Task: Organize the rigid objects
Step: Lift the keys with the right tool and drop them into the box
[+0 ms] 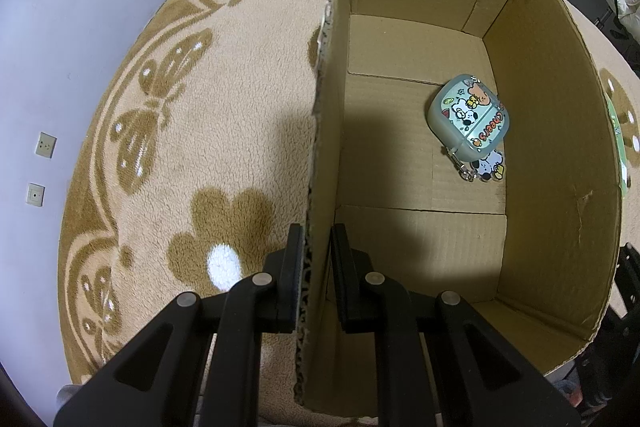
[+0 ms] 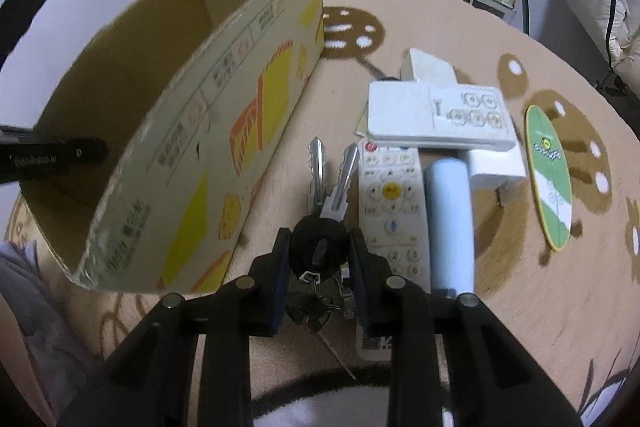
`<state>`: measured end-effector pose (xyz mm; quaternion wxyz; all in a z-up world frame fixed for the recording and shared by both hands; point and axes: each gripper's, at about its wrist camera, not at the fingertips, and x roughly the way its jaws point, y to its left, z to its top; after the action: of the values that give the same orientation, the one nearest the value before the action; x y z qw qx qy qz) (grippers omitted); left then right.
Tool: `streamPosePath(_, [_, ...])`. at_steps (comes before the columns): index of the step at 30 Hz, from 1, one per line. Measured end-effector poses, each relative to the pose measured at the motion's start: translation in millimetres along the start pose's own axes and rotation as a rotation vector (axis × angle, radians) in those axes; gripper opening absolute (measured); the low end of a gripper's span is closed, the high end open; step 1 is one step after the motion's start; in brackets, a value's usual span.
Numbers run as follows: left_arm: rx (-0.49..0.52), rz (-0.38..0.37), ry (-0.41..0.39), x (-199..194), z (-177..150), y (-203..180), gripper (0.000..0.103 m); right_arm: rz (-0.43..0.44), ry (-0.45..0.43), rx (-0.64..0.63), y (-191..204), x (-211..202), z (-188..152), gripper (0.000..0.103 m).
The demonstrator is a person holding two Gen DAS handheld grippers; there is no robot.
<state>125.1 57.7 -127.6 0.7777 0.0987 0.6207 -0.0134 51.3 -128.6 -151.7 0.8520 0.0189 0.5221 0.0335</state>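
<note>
the left gripper (image 1: 316, 267) pinched the box (image 1: 416, 223) wall between its jaws, an earbud case (image 1: 468, 113) lying inside on the box floor. the right gripper (image 2: 319, 251) had its jaws clamped on the keys (image 2: 320, 247) just beside the box, above a remote (image 2: 394, 203) on the rug (image 2: 520, 307).

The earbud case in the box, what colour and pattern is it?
The earbud case is pale grey-green with cartoon dogs, a bear and "Cheers" lettering; clearest in the left wrist view.
</note>
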Motion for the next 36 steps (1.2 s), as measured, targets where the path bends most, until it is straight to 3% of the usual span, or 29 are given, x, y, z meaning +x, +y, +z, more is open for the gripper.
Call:
streamPosePath(7, [0.001,0.000,0.000,-0.2,-0.2,-0.2,0.013,0.002,-0.066,0.030,-14.8,-18.4,12.9,0.029])
streamPosePath(18, [0.000,-0.001,0.002,-0.4,-1.1,0.0,0.013,0.020,-0.186,0.016,-3.4,-58.5,33.1,0.028])
streamPosePath(19, [-0.002,-0.003,0.003,-0.1,-0.6,1.0,0.013,0.018,-0.198,0.014,-2.4,-62.4,34.2,0.026])
streamPosePath(20, [-0.003,-0.005,0.003,0.0,-0.4,1.7,0.013,0.021,-0.205,0.012,-2.3,-64.8,37.3,0.007])
streamPosePath(36, [0.000,-0.003,0.004,0.0,0.4,2.4,0.013,0.033,-0.343,-0.016,-9.2,-112.0,94.8,0.007])
